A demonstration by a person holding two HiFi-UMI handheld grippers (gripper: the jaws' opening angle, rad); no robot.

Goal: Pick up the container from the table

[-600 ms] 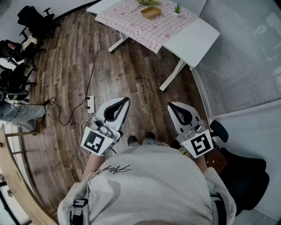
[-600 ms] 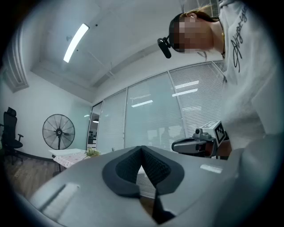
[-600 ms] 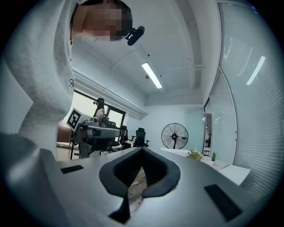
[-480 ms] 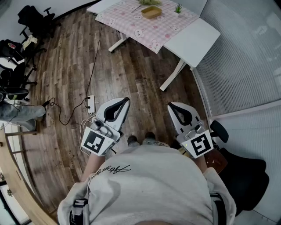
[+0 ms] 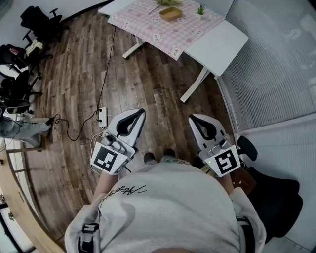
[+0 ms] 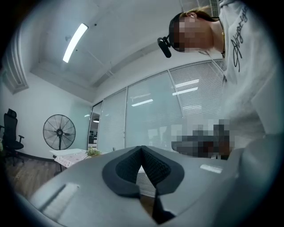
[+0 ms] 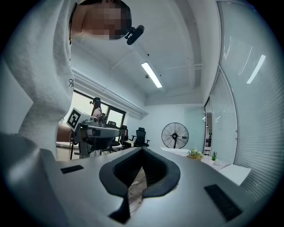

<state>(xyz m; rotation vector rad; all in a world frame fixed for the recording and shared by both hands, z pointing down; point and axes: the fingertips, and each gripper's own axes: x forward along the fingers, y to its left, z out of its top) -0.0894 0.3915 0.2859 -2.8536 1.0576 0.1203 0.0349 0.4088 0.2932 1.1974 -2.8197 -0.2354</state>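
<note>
A tan oval container [image 5: 170, 14] rests on the pink checked cloth of the white table [image 5: 222, 42] at the top of the head view, far from me. My left gripper [image 5: 142, 111] is held close to my body over the wood floor, jaws shut and empty. My right gripper [image 5: 191, 117] is level beside it, likewise shut with nothing between its jaws. In the right gripper view [image 7: 142, 150] the container [image 7: 194, 156] shows small on the distant table. The left gripper view [image 6: 142, 147] shows only the table's edge [image 6: 71, 154] far off.
A small green plant [image 5: 200, 9] stands on the table next to the container. A power strip with a cable [image 5: 102, 116] lies on the floor left of my grippers. Office chairs [image 5: 39, 22] stand at the far left, a black chair [image 5: 276, 197] at my right, slatted glass walls [image 5: 276, 64] beyond. A floor fan [image 7: 175, 135] stands by the table.
</note>
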